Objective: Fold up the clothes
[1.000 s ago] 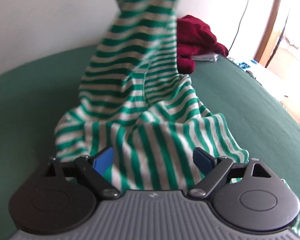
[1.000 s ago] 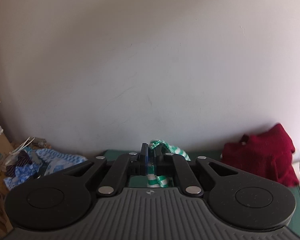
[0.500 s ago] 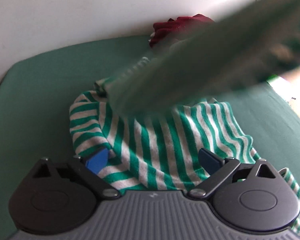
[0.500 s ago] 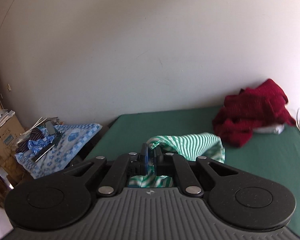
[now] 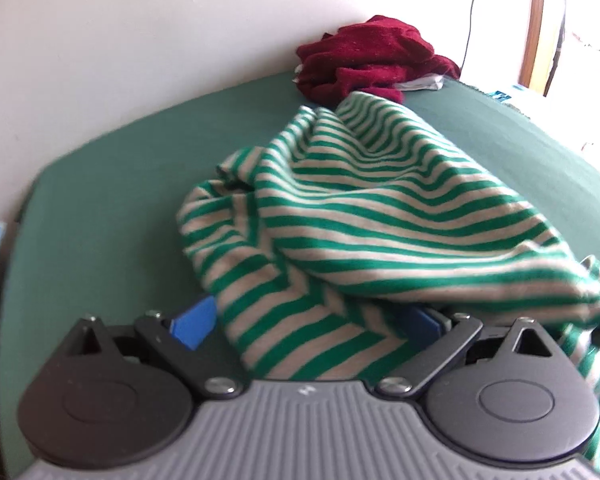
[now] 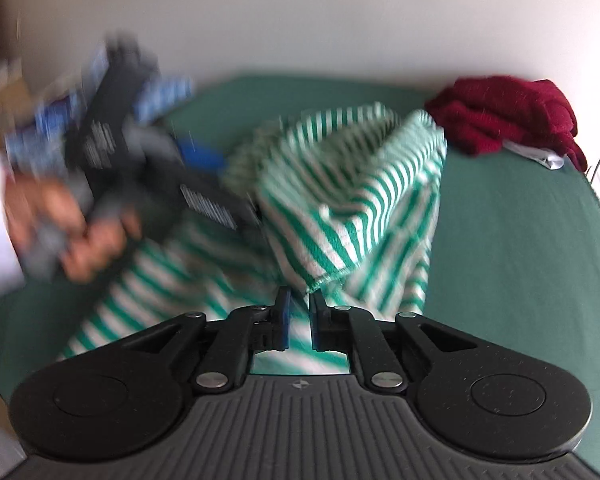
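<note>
A green-and-white striped garment [image 5: 380,220] lies crumpled in a heap on the green bed cover [image 5: 120,200]. My left gripper [image 5: 306,320] is open wide, low over the near part of the heap, with striped cloth lying loose between its blue pads [image 5: 192,322]. In the right wrist view the striped garment [image 6: 360,200] bulges up in front of my right gripper [image 6: 300,304]. Its jaws are opening: a narrow gap shows between the pads, and the garment's hem rests just at the fingertips. The left gripper [image 6: 140,160] appears there blurred, held by a hand [image 6: 72,220].
A dark red garment [image 5: 372,56] is piled at the far side by the white wall, with something white [image 5: 420,82] under it; it also shows as the red garment [image 6: 508,112] at the right. Bare green cover [image 6: 520,260] lies to the right. A cable [image 5: 470,20] hangs by the window.
The striped garment, held high by my right gripper, has dropped into a heap on the bed. The right gripper came down with it and its jaws parted slightly. The left jaws spread a little wider.
</note>
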`<state>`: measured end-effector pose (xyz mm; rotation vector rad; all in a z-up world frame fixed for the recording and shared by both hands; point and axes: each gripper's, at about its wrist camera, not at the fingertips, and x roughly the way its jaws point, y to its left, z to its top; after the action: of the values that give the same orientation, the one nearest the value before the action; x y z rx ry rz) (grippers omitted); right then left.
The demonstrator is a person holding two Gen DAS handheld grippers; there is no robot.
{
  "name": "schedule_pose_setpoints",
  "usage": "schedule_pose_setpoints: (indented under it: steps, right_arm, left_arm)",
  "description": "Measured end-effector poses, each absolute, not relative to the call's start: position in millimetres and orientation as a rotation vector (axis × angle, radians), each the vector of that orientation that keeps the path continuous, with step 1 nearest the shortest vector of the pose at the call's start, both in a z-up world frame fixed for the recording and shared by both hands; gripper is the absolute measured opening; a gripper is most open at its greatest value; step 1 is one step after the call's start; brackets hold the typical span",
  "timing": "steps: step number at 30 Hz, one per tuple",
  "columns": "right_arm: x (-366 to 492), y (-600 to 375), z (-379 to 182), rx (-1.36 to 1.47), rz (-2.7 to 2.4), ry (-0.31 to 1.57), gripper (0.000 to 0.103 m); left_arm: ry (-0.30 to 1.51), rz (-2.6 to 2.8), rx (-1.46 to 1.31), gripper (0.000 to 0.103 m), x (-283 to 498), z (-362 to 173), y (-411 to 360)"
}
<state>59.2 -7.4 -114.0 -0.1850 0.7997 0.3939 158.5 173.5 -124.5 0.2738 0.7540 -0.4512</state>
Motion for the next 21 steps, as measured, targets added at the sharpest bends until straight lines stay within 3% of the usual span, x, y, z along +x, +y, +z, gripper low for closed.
schedule_pose_setpoints:
  steps: [4, 8, 13, 15, 19, 21]
  right_arm:
    - [58.6, -22.4, -89.5, -0.188, 0.434, 0.758, 0.012]
    - [70.2, -23.1, -59.7, -0.114, 0.5, 0.606, 0.042]
    - [105.6, 44.4, -86.0, -0.399, 0.586, 0.596, 0.039]
    - [123.8, 60.1, -97.3, -0.439, 0.608, 0.608, 0.033]
    - [155.0, 72.1, -105.0, -0.444, 0.612, 0.632, 0.034]
    - [169.6, 74.3, -106.7, -0.42, 0.637, 0.674, 0.04]
  left_arm:
    - [0.731, -0.425, 0.258, 0.099, 151.0, -117.9, 187.4]
    - [0.73, -0.398, 0.27, 0.099, 145.1, -118.7, 187.6]
    - [0.727, -0.406, 0.271, 0.098, 131.3, -118.3, 183.1]
    - [0.713, -0.403, 0.292, 0.099, 122.5, -117.7, 181.4]
    - [0.676, -0.403, 0.325, 0.099, 104.1, -115.5, 178.5]
    - [0.666, -0.4, 0.343, 0.099, 97.0, -114.9, 176.5]
